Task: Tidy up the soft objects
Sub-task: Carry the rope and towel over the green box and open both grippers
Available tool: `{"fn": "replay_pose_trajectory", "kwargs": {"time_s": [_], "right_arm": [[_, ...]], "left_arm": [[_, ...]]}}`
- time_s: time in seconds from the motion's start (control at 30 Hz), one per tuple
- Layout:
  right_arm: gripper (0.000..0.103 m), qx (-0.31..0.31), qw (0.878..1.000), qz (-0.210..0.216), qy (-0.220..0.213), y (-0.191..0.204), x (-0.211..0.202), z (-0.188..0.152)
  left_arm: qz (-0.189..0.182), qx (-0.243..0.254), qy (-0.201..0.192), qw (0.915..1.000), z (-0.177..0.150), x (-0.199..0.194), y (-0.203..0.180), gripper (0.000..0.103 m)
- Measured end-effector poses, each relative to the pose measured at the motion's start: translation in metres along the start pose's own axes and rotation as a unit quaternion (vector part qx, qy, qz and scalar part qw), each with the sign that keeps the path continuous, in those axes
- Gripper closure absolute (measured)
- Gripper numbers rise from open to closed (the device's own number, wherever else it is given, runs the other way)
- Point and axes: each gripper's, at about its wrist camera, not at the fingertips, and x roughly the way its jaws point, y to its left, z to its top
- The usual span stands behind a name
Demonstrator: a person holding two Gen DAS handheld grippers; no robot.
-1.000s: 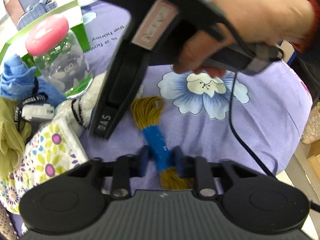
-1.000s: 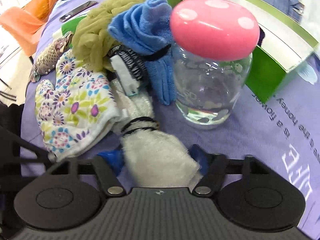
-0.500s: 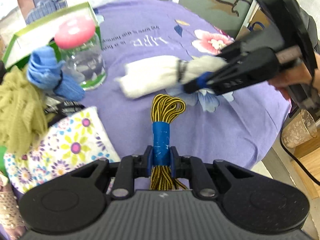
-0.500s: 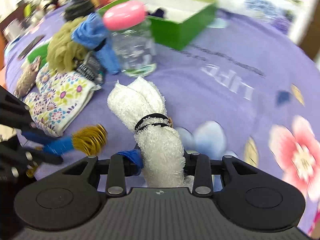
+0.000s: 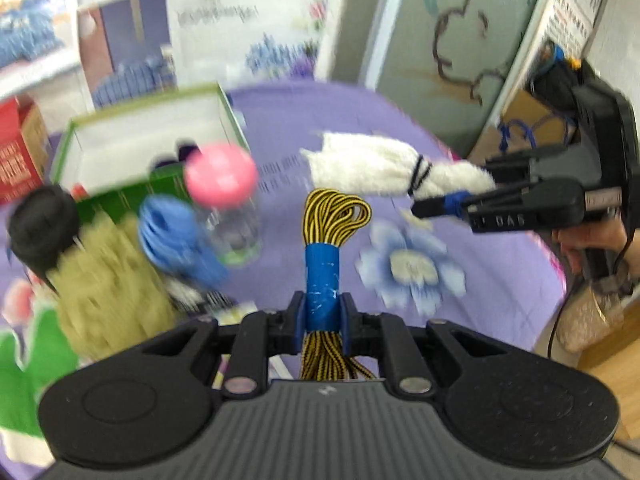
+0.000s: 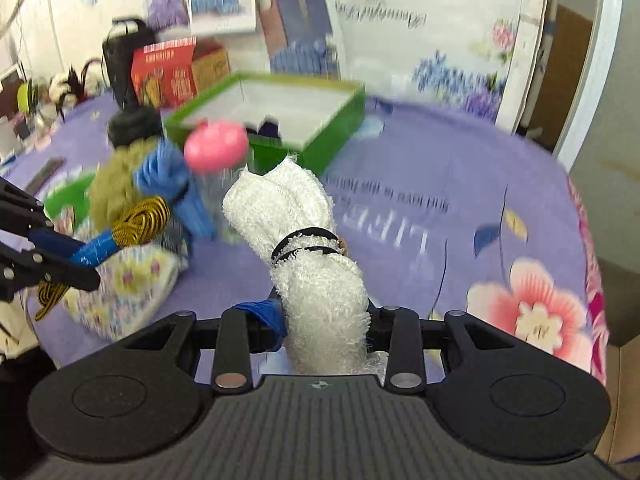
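Note:
My left gripper (image 5: 322,316) is shut on a yellow-and-black cord bundle (image 5: 334,216) wrapped in blue tape, held above the purple tablecloth (image 5: 304,120). My right gripper (image 6: 320,314) is shut on a rolled white towel (image 6: 288,208) bound with black bands, also lifted off the table. In the left wrist view the right gripper (image 5: 452,200) and its towel (image 5: 372,164) hang at the right. In the right wrist view the left gripper (image 6: 80,256) with the cord bundle (image 6: 140,220) is at the left. An open green box (image 6: 280,108) with a white inside stands at the back.
A glass jar with a pink lid (image 6: 216,146) stands before the box. Beside it lie a blue cloth (image 6: 164,172), an olive knitted item (image 6: 112,184), a floral mitt (image 6: 128,284) and a black object (image 6: 132,124). A red carton (image 6: 168,68) stands behind. A hand (image 5: 592,240) holds the right gripper.
Both grippers closed on their items and lifted them off the table: the left with the cord bundle, the right with the towel. The box has come more into view.

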Motion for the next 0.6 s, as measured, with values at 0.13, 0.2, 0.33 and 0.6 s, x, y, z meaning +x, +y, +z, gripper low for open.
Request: {"fn": "replay_pose_trajectory", "kwargs": {"time_s": [0.13,0.2,0.33,0.6], "right_arm": [[0.085,0.003,0.999,0.002,-0.049,-0.006,-0.002,0.035],[0.085,0.003,0.997,0.008,-0.072,-0.010,0.004,0.058],[0.085,0.003,0.995,0.026,-0.097,-0.020,0.038,0.108],[0.082,0.014,0.994,0.069,-0.087,-0.024,0.140,0.179]], "left_arm": [[0.035,-0.005,-0.042,0.9985,0.041,-0.018,0.027,0.091],[0.057,-0.005,-0.058,0.9966,0.063,-0.022,0.044,0.091],[0.110,-0.005,-0.077,0.9909,0.103,-0.016,0.082,0.091],[0.163,-0.024,-0.041,0.9854,0.158,0.051,0.174,0.090]]}}
